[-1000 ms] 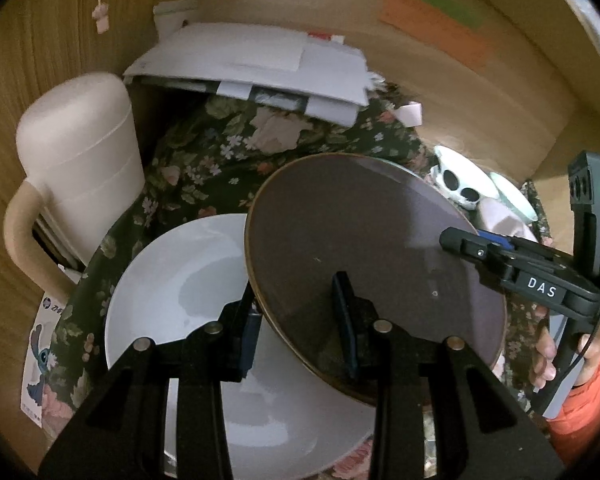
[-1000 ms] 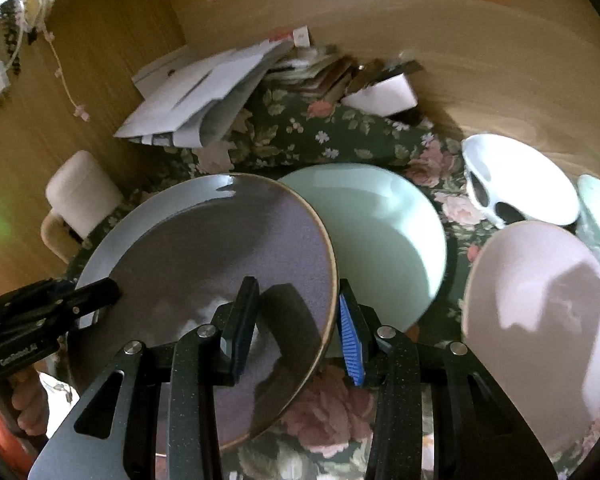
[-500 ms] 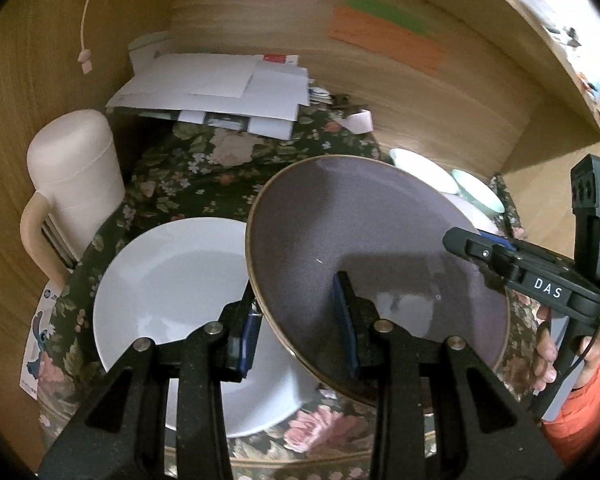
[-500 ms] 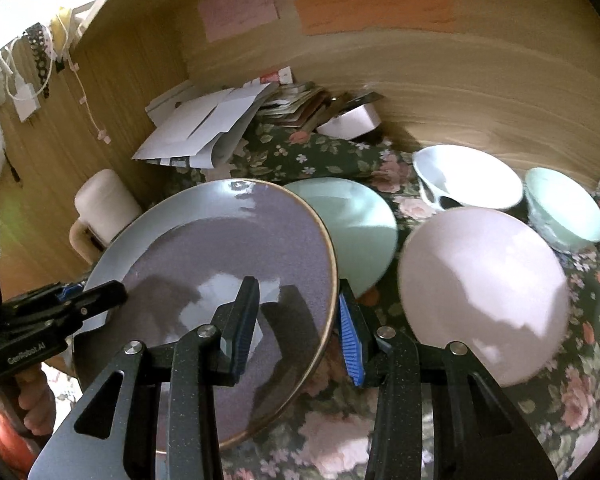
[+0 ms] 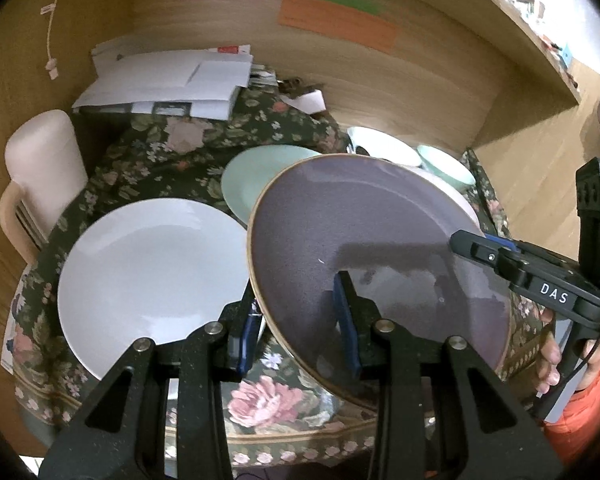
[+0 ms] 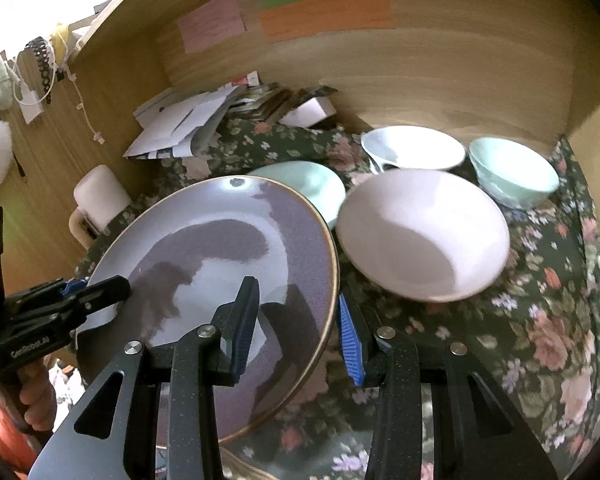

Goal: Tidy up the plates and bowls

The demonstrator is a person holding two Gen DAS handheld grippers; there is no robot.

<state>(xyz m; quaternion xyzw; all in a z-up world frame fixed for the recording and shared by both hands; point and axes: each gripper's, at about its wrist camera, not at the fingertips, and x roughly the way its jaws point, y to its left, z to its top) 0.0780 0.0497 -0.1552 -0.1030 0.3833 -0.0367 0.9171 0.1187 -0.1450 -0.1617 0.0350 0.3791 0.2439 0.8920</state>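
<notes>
Grey-purple round plate with a brown rim (image 5: 364, 240) hangs tilted above the floral-cloth table (image 6: 540, 320), left gripper (image 5: 296, 320) and right gripper (image 6: 296, 328) each clamped on opposite edges of its rim. White flat plate (image 5: 152, 268) lies at table's left edge; pale green plate (image 6: 312, 180), pink bowl (image 6: 420, 232), white bowl (image 6: 412, 148) and mint bowl (image 6: 512, 172) sit toward back right.

The right gripper (image 6: 300, 320) clamps the rim of a round purple-grey glazed plate (image 6: 228, 248), tilted above the floral tablecloth (image 6: 540, 320); the left gripper (image 6: 100, 292) grips its opposite edge
</notes>
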